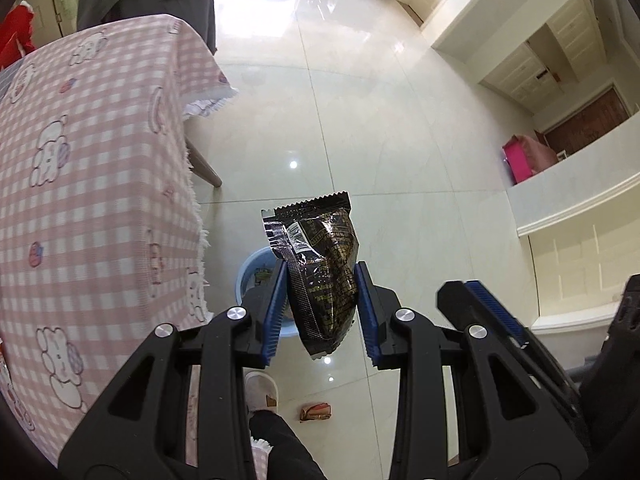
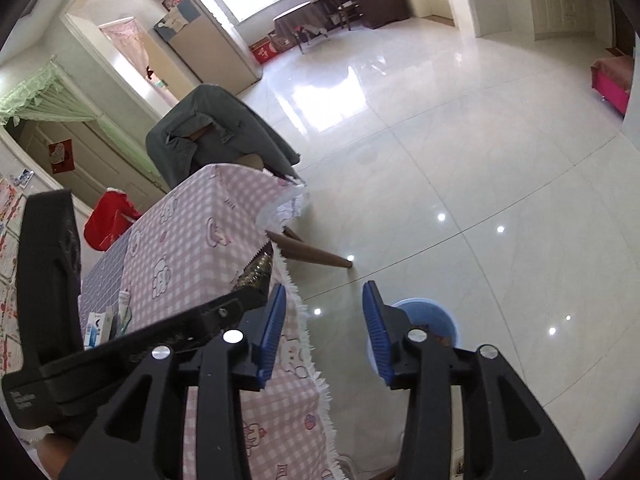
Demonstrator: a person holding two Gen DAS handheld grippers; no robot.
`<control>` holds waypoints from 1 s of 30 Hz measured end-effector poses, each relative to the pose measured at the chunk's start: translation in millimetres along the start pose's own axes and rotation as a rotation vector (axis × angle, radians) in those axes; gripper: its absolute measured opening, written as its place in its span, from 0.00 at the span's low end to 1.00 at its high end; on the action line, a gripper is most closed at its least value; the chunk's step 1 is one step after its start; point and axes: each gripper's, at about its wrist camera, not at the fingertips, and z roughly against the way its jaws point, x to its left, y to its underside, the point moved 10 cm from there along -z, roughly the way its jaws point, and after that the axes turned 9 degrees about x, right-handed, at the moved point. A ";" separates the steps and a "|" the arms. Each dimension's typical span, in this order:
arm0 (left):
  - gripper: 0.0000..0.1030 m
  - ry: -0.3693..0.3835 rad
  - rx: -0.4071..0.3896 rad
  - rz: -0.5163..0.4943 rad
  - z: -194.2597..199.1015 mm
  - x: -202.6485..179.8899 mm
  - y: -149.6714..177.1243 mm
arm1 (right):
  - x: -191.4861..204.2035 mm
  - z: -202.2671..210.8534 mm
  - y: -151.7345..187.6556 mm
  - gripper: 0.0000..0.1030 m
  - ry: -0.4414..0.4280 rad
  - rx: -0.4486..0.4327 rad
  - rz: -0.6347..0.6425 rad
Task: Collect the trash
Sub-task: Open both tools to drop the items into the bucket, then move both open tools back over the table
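My left gripper (image 1: 322,276) is shut on a black snack bag with gold print (image 1: 320,240), held upright in the air beyond the table's edge. On the floor below it sits a pale blue basin (image 1: 252,276) with some trash in it; the same basin (image 2: 432,312) shows in the right wrist view just right of my right gripper (image 2: 324,288). That gripper is open, and only floor shows between its blue pads. A crumpled orange wrapper (image 1: 316,412) lies on the floor near a slipper (image 1: 262,392).
A table under a pink checked cloth (image 1: 80,160) fills the left, its wooden leg (image 2: 316,256) splayed outward. A small box and a tube (image 2: 96,328) lie on it. A chair draped with a grey garment (image 2: 216,128) stands behind. Glossy tiled floor stretches to the right.
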 end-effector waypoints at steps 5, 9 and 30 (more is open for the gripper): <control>0.32 -0.003 0.018 -0.020 -11.3 -12.7 -0.6 | -16.1 7.6 -2.3 0.40 0.026 -0.010 -0.018; 0.32 -0.022 0.024 -0.036 -17.4 -19.4 -2.1 | -19.5 10.8 -4.4 0.40 0.033 -0.018 -0.031; 0.58 -0.046 -0.015 -0.020 2.7 -4.1 -3.3 | -10.4 31.8 1.7 0.45 0.054 -0.045 -0.025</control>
